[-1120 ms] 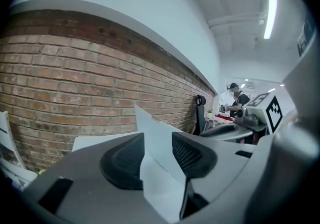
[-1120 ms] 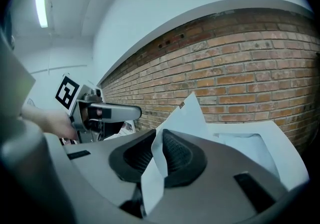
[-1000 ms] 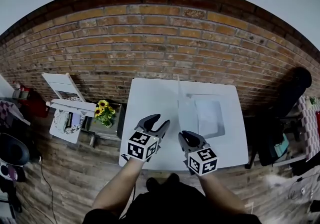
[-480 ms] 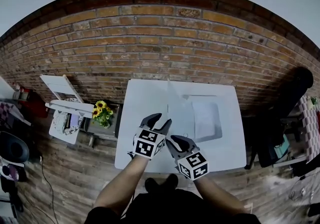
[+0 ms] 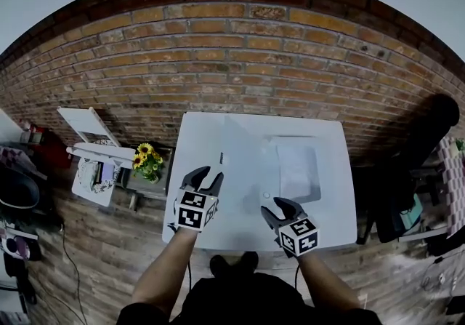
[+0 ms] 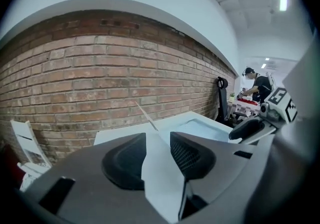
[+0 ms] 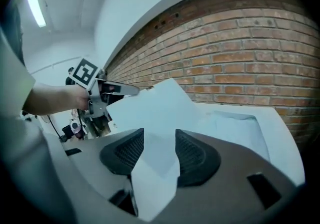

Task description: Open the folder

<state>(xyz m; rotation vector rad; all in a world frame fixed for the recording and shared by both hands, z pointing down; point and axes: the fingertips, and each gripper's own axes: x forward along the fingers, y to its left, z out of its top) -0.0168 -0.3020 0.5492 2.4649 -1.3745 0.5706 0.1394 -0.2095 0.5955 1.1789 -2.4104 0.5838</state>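
Red brick wall (image 5: 232,62) at the back. A white desk (image 5: 190,171) is pushed against it, carrying only the work piece. On the desk's right half lies a translucent white plastic folder (image 5: 296,171), back panel flat, with pale sheets of paper inside. Its front cover (image 5: 243,156) is up off the stack, standing free and leaning towards the left. The left gripper view catches it edge-on as a thin line.

Left tongs (image 5: 208,177): spread, have just been closing a little, nothing between the pads. Right tongs (image 5: 280,209): spread, have just been opening, nothing pinched; the cover shows only beyond the tips. Both hover over the near part of the desk, apart from the folder.

Judgement: the folder looks light, thin and bendy, with a slick surface. The cover will likely bow rather than swing like a board, and the whole thing may skate on the smooth desk. The best hold appears to be the cover's free long edge near a corner, well away from the spine, with a shallow pinch. The other tongs could press the back panel down if it creeps.
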